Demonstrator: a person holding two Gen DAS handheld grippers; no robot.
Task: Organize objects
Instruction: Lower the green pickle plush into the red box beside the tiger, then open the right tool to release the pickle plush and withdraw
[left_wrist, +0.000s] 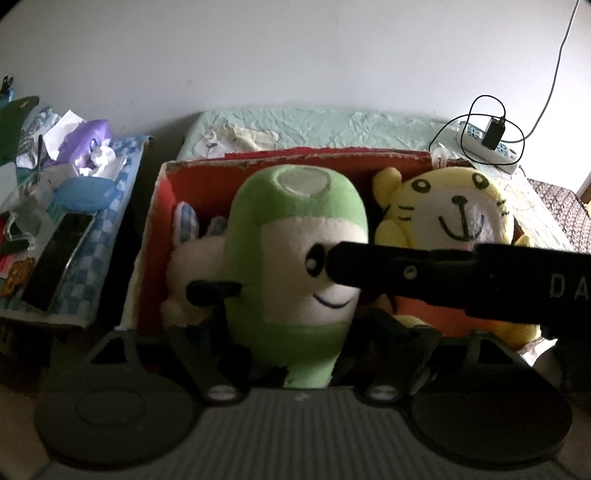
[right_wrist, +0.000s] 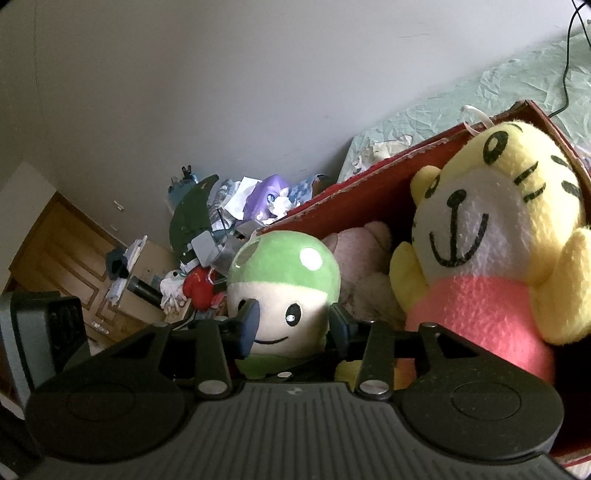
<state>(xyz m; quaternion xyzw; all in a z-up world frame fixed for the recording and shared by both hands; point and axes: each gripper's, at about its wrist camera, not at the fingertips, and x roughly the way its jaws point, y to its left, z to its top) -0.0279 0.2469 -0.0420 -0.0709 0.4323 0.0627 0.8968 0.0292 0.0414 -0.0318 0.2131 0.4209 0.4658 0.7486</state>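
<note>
A green and white plush (left_wrist: 295, 243) stands upright in the red cardboard box (left_wrist: 207, 173), beside a yellow tiger plush (left_wrist: 458, 229) and a white bunny plush (left_wrist: 192, 258). My left gripper (left_wrist: 295, 354) closes on the green plush's lower body; its fingertips are hidden behind the toy. My right gripper (right_wrist: 293, 326) grips the same green plush (right_wrist: 284, 291) across its face, one finger (right_wrist: 249, 325) on each side. That right gripper shows in the left wrist view as a black bar (left_wrist: 443, 273) crossing the plush's face. The tiger (right_wrist: 495, 229) fills the right.
A cluttered side table (left_wrist: 55, 206) with a purple toy, papers and a blue checked cloth stands left of the box. A bed with a pale green sheet (left_wrist: 332, 125) lies behind. A power strip with charger and cables (left_wrist: 487, 144) sits at back right. A wooden door (right_wrist: 66, 251) is far left.
</note>
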